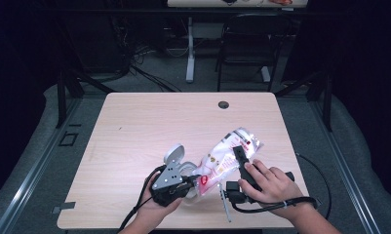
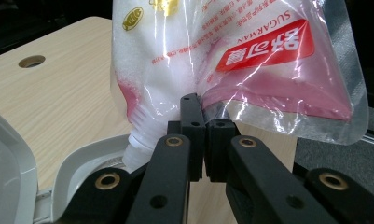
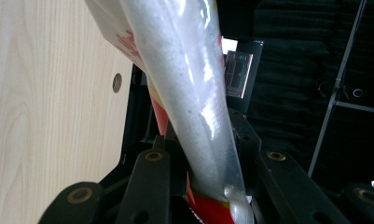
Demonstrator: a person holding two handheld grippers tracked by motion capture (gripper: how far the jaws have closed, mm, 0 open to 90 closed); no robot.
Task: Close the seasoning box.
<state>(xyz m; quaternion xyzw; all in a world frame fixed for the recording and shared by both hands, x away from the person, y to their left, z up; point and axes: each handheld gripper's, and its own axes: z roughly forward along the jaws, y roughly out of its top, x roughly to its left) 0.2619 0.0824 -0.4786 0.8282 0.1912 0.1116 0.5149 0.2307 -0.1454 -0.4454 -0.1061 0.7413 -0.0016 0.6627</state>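
A clear sugar pouch (image 1: 227, 153) with a red label and white grains hangs tilted over the table's front. My left gripper (image 1: 195, 184) is shut on the pouch's lower seam (image 2: 208, 105), beside the white screw spout (image 2: 140, 140). That spout points down over the rim of a white container (image 2: 82, 163), whose rounded grey lid (image 1: 174, 153) stands open in the high view. My right gripper (image 1: 238, 151) reaches over the pouch from the right. Its jaws stand on either side of the pouch (image 3: 194, 93), and the pads press against it lower down.
The wooden table (image 1: 149, 126) has a round cable hole (image 1: 223, 105) near its far edge. Beyond the table stand a black chair (image 1: 246, 44) and a white desk leg (image 1: 189, 53). Cables trail from both grippers off the front edge.
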